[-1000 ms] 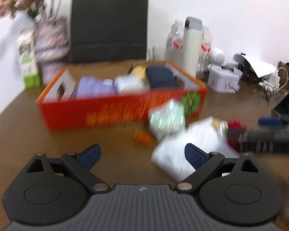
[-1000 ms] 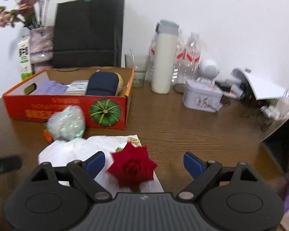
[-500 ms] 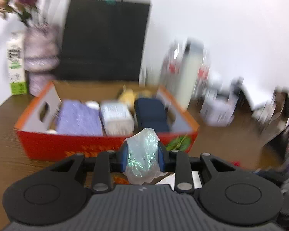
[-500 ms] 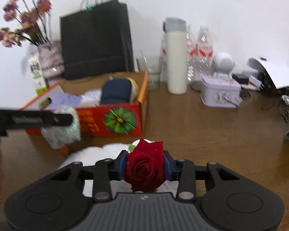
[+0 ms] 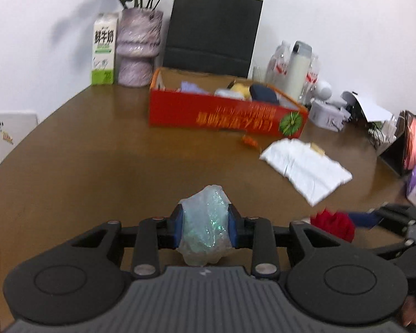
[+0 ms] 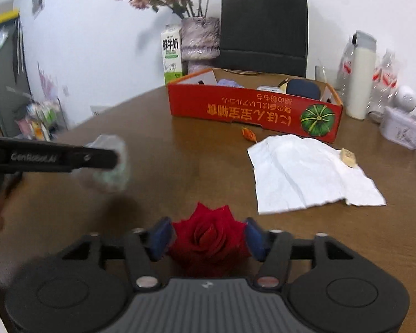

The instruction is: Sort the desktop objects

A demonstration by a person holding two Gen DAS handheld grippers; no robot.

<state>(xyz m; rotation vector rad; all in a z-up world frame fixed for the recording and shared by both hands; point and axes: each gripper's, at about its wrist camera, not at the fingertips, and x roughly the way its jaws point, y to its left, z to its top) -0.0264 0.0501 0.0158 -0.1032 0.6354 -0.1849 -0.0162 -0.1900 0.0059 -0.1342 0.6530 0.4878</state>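
I read "GenRobot.AI" on the left gripper point(image 6: 116, 158) at nine o'clock, and "鲜牛奶" on the milk carton point(image 6: 171, 54) at eleven.

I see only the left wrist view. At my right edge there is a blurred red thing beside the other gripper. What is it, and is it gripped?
Observer: It is a red rose between the pads of the right gripper. The jaws have just been opening. The petals reach both pads, but I cannot tell whether the pads press on them.
Operator: Does the rose touch my shiny plastic wrap?
Observer: No. In the right wrist view the shiny plastic wrap is apart, to the rose's left, with bare table between them.
Operator: What stands left of the table?
Observer: A tall dark cabinet, with a cluttered low shelf beside it.
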